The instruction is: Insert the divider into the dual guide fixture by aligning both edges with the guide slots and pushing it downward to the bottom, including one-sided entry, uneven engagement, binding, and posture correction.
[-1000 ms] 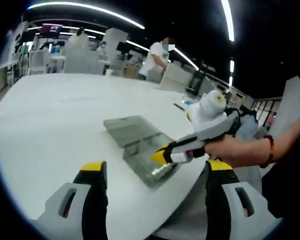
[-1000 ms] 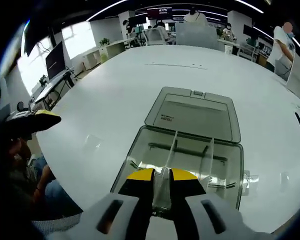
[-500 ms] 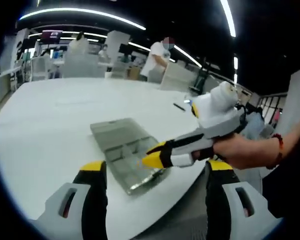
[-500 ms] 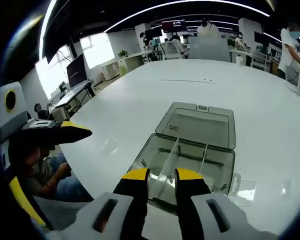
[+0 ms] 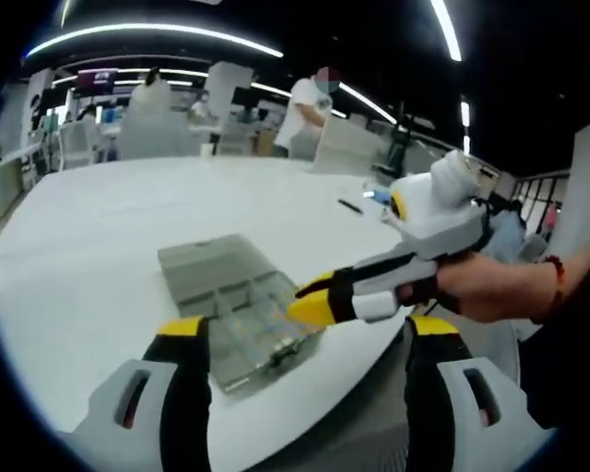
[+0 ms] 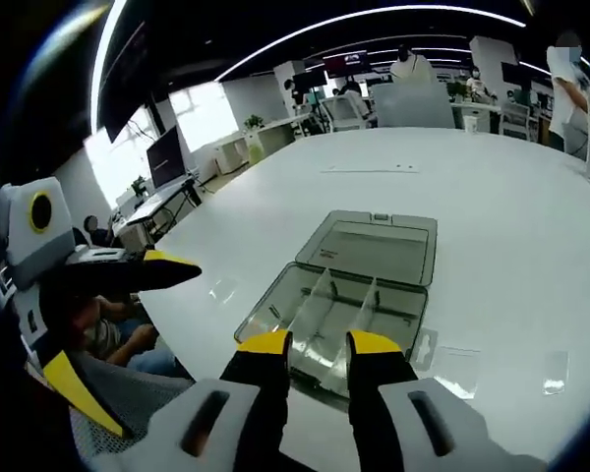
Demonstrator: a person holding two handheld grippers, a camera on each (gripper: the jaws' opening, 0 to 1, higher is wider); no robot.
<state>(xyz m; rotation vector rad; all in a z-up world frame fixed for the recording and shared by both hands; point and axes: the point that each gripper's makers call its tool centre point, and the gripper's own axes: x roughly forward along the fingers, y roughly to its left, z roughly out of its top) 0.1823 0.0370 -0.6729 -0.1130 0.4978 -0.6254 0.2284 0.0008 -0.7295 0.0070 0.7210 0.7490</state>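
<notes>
Clear dividers (image 6: 320, 295) stand in the fixture (image 6: 329, 310) beyond right gripper's (image 6: 320, 346) released jaws.

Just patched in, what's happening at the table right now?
A person holds a yellow-tipped gripper in each hand above a round white table. A clear plastic organiser box sits near the table edge, its hinged lid laid flat open behind it and clear dividers standing upright inside. The right gripper hovers just over the box's near edge, jaws slightly parted and holding nothing. The left gripper waits off to the side with jaws wide open.
</notes>
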